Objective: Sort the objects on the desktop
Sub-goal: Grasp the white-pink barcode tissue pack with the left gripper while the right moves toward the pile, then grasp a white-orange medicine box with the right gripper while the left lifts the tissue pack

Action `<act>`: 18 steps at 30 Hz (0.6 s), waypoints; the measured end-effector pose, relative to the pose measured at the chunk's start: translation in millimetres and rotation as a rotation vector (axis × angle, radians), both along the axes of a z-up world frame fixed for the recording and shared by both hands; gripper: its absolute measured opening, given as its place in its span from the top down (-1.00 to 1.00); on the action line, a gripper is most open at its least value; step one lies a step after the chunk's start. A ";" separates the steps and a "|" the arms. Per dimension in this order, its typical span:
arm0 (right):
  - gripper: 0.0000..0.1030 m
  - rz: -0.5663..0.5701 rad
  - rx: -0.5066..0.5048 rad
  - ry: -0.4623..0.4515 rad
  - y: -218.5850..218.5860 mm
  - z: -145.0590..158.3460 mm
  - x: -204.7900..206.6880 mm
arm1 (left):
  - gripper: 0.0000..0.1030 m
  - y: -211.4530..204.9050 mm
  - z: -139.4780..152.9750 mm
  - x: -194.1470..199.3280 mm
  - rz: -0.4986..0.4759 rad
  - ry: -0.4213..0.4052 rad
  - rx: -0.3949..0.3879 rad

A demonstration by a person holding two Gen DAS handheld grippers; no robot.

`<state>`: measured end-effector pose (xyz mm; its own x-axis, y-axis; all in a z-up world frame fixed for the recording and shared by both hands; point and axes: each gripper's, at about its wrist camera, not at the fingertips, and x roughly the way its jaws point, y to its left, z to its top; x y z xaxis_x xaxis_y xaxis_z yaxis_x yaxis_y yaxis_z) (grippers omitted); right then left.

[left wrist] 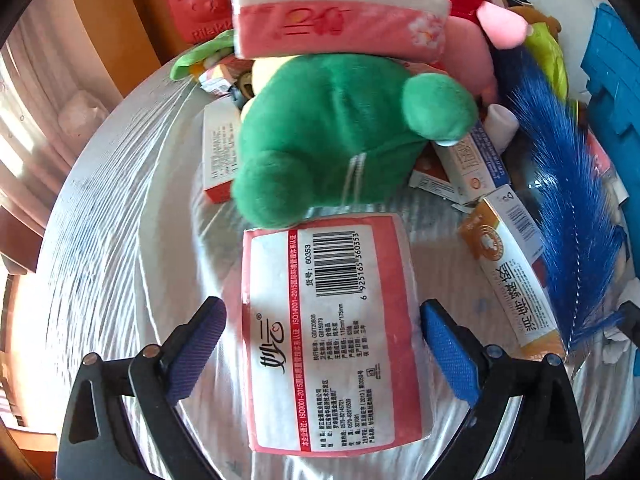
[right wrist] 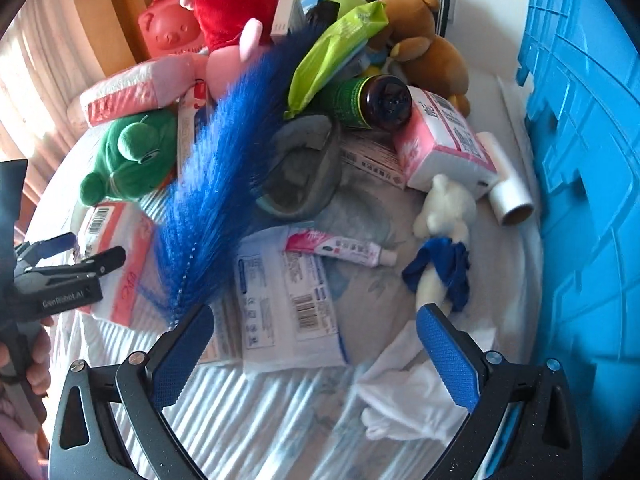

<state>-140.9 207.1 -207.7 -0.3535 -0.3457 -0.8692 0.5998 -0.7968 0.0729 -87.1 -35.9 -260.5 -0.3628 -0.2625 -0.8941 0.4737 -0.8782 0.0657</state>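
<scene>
Left gripper [left wrist: 322, 344] spread wide around a tissue pack [left wrist: 328, 340], not gripping; right gripper [right wrist: 316, 354] open, empty, over a white packet [right wrist: 288, 300].

We only get part of the blue crate [right wrist: 580, 152], cut off by the right edge. The green plush [left wrist: 332, 140] covers the far end of the tissue pack [left wrist: 332, 340] and most of a box [left wrist: 218, 152] at its left. The blue duster [right wrist: 228, 184] hides half of another tissue pack [right wrist: 120, 264], and its handle end slips behind the right tongs' [right wrist: 316, 356] finger [right wrist: 182, 356]. The brown bear's [right wrist: 424, 40] lower body sits behind a bottle [right wrist: 372, 102]. Print on the tube [right wrist: 340, 248] is too small for us to read.
</scene>
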 end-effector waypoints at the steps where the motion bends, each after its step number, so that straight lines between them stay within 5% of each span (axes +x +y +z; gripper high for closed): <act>1: -0.61 0.001 -0.013 0.008 0.1 4.2 3.8 | -0.92 -1.2 -0.6 2.0 0.000 -0.001 0.007; 3: -0.18 0.014 -0.048 0.017 -3.5 15.1 9.2 | -0.92 -2.0 -1.9 6.2 -0.002 0.004 0.022; 6: -0.05 0.072 -0.099 0.025 -22.8 31.3 17.2 | -0.88 -1.7 -9.7 7.9 -0.013 -0.024 0.044; 8: 0.23 0.122 -0.123 0.019 -42.4 35.4 23.7 | -0.79 -1.0 -16.3 8.4 -0.026 -0.044 0.057; 15: 0.33 0.202 -0.154 -0.092 -101.1 4.7 25.9 | -0.74 2.2 -15.2 10.4 -0.055 -0.032 0.049; 18: 0.38 0.144 -0.079 -0.078 -98.0 -9.8 20.3 | -0.74 3.6 -13.8 10.0 -0.065 -0.023 0.060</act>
